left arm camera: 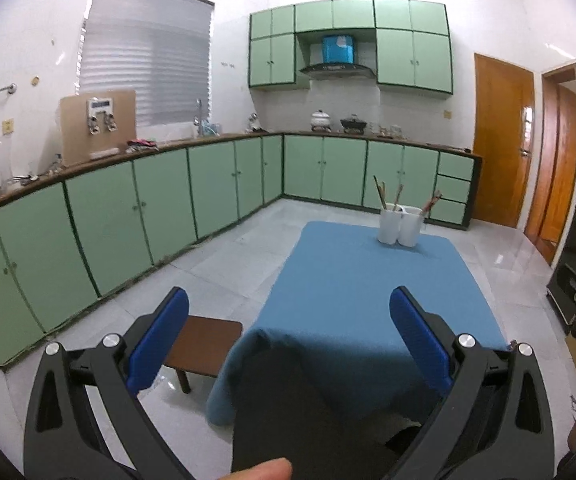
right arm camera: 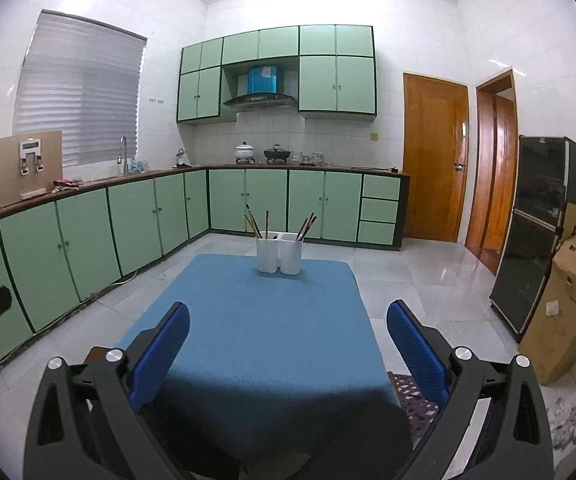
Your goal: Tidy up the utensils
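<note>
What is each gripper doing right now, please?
Left gripper: open, holding nothing.
Right gripper: open, holding nothing.

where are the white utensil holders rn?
The two holders stand touching side by side at the far end of the blue cloth, in both views, chopsticks inside. Both grippers, left and right, are open, far short of them.

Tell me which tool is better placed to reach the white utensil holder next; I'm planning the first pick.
Probably the right tool. In its view the white utensil holder stands nearly straight ahead across the blue tablecloth. For the left tool it sits off to the right. Both are open and empty.
</note>
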`<state>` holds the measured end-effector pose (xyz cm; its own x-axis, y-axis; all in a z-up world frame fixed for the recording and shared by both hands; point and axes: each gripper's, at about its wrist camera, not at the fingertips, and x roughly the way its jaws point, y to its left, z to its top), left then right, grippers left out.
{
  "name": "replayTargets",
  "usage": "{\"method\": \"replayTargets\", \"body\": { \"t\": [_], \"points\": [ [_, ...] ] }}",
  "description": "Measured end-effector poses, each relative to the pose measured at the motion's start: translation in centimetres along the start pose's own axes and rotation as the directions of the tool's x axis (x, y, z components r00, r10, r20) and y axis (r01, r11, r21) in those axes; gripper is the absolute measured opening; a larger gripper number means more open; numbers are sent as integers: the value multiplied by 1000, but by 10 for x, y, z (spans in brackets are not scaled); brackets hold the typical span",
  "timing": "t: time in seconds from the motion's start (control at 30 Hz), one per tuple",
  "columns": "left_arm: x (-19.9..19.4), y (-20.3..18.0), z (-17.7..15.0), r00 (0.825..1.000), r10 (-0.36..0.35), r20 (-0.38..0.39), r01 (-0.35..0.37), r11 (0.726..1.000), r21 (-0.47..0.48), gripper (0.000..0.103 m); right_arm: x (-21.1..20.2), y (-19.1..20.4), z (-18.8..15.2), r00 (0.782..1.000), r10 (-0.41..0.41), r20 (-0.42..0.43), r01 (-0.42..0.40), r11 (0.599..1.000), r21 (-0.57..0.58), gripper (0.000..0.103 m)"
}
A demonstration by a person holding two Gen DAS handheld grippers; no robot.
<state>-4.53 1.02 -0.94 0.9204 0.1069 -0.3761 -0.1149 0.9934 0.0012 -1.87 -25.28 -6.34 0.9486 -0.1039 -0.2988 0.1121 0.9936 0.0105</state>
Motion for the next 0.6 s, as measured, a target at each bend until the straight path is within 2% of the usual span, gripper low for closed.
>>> {"method": "replayTargets", "body": {
  "t": [0.33,0.6],
  "points": [
    [-24,3,10,998,29,58,-29,1000,-5,98,-13,-7,-1,1000,-26,17,26,999,31,97],
    [-32,0,13,996,26,86,-26,1000,-9,98,-21,-7,-2,998,-33,45,32,999,21,97]
  ]
}}
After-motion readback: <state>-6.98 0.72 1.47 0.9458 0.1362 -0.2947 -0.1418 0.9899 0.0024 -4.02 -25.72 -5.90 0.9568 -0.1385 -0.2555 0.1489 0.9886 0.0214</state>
